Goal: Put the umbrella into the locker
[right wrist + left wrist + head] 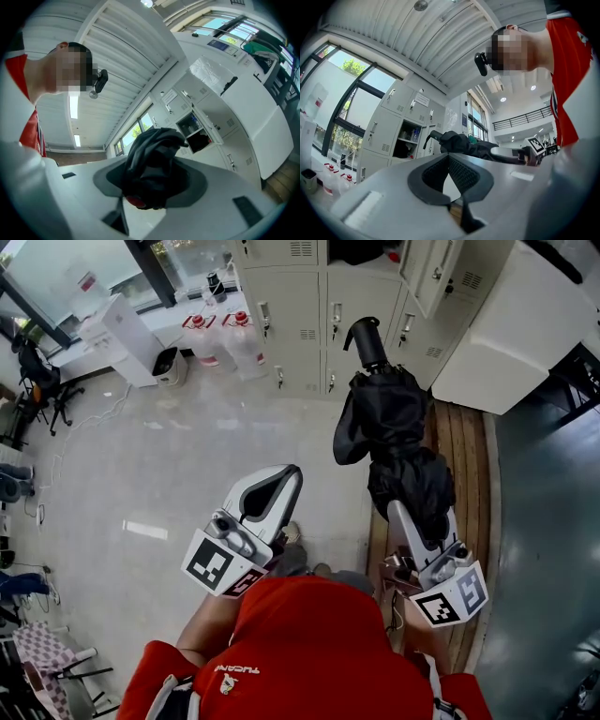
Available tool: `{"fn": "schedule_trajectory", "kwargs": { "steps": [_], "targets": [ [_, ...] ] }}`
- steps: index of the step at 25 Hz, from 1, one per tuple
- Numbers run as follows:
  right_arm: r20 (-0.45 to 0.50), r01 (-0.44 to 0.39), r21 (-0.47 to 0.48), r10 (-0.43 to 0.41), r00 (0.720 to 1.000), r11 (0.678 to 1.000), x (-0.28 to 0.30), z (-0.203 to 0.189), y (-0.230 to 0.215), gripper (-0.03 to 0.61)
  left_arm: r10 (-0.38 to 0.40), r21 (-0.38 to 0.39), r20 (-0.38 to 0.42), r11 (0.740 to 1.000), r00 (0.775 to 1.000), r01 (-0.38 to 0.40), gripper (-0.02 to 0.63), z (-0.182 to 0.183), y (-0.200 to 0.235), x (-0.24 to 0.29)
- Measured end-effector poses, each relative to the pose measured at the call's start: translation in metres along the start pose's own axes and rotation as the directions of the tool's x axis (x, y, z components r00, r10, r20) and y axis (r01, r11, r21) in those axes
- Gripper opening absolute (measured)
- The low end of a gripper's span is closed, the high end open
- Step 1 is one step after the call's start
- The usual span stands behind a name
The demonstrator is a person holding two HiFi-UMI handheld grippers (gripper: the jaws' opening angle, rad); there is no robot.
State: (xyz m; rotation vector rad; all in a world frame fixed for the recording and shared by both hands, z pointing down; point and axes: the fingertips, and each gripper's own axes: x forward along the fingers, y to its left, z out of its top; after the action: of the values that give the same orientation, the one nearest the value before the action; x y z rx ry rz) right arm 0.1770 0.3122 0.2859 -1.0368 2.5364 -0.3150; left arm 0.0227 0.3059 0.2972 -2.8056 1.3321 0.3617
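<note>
Holding a two-fingered gripper in each hand, I am looking steeply down over my red shirt (309, 652) at a pale floor (187, 446) in front of a bank of grey lockers (300, 315).

The right gripper (412, 521) is clamping a folded black umbrella (394, 418). Its fingers (197, 183) are standing partly apart, and the bunched fabric is filling the gap and pressing against both pads. The umbrella is lying along the gripper and pointing away from me toward the lockers, with its curved black handle (366, 338) at the far end. It is hanging in the air in front of the locker fronts, with no part of it inside a compartment.

One open compartment (194, 129) is showing in the right gripper view, above and behind the umbrella, with small items sitting on its shelf.

The left gripper (286, 479) is hanging empty to the left of the umbrella, well apart from it. Its fingers (426, 176) are meeting tip to tip with nothing between them.

Below the umbrella, a strip of wooden slats (464, 446) is running toward the lockers; it may be a low bench, though from above I am not sure.

Clear jugs with red caps (225, 338) are standing at the foot of the lockers on the left.
</note>
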Motion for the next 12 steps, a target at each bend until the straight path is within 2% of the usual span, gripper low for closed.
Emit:
{"fn": "schedule_trajectory", "kwargs": {
  "steps": [4, 12],
  "targets": [
    [0.008, 0.028, -0.019, -0.028, 1.0, 0.999, 0.014, 0.001, -0.016, 0.215, -0.005, -0.002, 0.003, 1.0, 1.0, 0.005, 0.005, -0.003, 0.02, 0.018],
    [0.039, 0.084, -0.045, -0.082, 0.996, 0.995, 0.067, 0.003, -0.046, 0.215, -0.072, -0.006, 0.02, 0.997, 0.997, 0.072, 0.005, -0.005, 0.076, 0.066]
  ]
}}
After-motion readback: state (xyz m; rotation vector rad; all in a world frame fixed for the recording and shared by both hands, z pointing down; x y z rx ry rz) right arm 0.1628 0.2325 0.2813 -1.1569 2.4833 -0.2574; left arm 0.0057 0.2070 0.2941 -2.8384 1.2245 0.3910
